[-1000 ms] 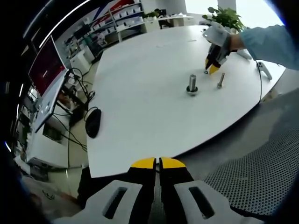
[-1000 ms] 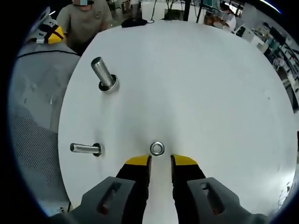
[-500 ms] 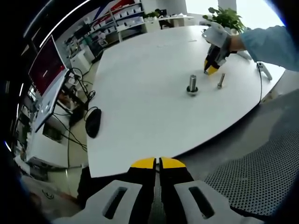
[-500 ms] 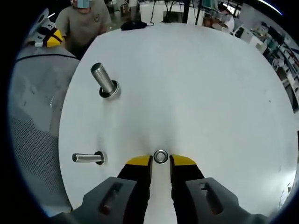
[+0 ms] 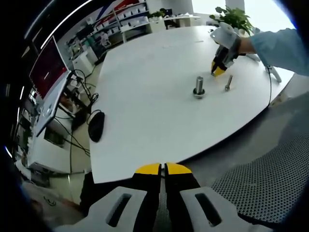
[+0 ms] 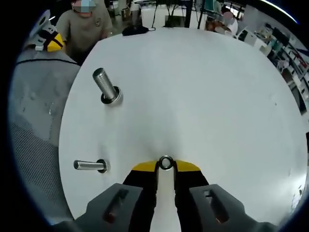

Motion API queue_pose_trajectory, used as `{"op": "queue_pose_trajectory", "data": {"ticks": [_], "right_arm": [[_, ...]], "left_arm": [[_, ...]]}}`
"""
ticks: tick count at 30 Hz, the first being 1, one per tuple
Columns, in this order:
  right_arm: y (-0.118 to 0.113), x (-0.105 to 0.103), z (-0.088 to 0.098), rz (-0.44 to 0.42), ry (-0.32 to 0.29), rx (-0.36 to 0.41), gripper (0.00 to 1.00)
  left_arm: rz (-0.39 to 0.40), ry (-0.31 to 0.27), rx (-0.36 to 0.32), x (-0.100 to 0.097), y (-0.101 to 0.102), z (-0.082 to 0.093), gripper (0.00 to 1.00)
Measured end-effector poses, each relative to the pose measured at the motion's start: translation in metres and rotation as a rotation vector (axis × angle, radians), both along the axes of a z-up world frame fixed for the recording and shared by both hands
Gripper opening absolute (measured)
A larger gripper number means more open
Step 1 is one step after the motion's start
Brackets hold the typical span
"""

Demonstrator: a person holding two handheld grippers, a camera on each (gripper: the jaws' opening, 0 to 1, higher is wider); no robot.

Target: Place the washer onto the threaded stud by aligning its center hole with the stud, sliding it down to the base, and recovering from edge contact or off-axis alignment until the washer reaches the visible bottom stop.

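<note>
The steel washer (image 6: 165, 163) sits between the yellow fingertips of my right gripper (image 6: 165, 166), whose jaws have closed onto its rim just above the white table (image 6: 203, 92). A thick threaded stud (image 6: 106, 85) stands on its base ring to the upper left. A thinner stud (image 6: 88, 165) stands nearer, to the left. In the left gripper view, the thick stud (image 5: 198, 87) and the thin stud (image 5: 228, 83) stand far across the table (image 5: 145, 96), with the right gripper (image 5: 218, 70) just behind them. My left gripper (image 5: 164, 168) is shut and empty, held off the table's near edge.
A black mouse (image 5: 96, 126) lies near the table's left edge, with cables and a monitor (image 5: 48, 72) beyond. A white controller (image 5: 273, 72) and a potted plant (image 5: 231, 17) are at the far right. A mesh chair seat (image 5: 263, 179) is close on the right. A person (image 6: 87, 24) sits across.
My right gripper moved forward until the washer came between its tips, and the jaws narrowed onto it. The left gripper has stayed still and shut.
</note>
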State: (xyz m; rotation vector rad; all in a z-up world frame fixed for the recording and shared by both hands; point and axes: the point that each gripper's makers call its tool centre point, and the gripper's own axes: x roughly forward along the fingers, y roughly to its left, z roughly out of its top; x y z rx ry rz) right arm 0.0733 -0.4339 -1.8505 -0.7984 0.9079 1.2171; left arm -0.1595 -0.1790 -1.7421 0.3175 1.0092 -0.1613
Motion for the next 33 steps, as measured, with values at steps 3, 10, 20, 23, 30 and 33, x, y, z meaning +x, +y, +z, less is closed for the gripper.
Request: {"op": "queue_pose_trajectory", "data": {"ticks": [3, 10, 20, 23, 30, 33], "right_arm": [[-0.001, -0.003, 0.005, -0.014, 0.010, 0.005, 0.14], [-0.011, -0.010, 0.014, -0.039, 0.036, -0.020, 0.14], [-0.016, -0.043, 0.029, 0.005, 0.089, -0.020, 0.14], [-0.016, -0.050, 0.035, 0.025, 0.084, -0.015, 0.14], [-0.013, -0.055, 0.051, 0.073, 0.064, 0.002, 0.14], [-0.012, -0.059, 0.058, 0.098, 0.054, 0.008, 0.14]], "left_arm": [[0.000, 0.000, 0.000, 0.000, 0.000, 0.000, 0.00], [-0.001, -0.006, -0.001, 0.001, 0.000, 0.001, 0.00], [-0.004, -0.013, -0.003, 0.002, -0.001, 0.001, 0.00], [-0.006, -0.014, -0.003, 0.002, -0.001, 0.002, 0.00], [-0.007, -0.017, -0.003, 0.002, -0.002, 0.002, 0.00], [-0.007, -0.016, -0.003, 0.002, -0.002, 0.002, 0.00]]}}
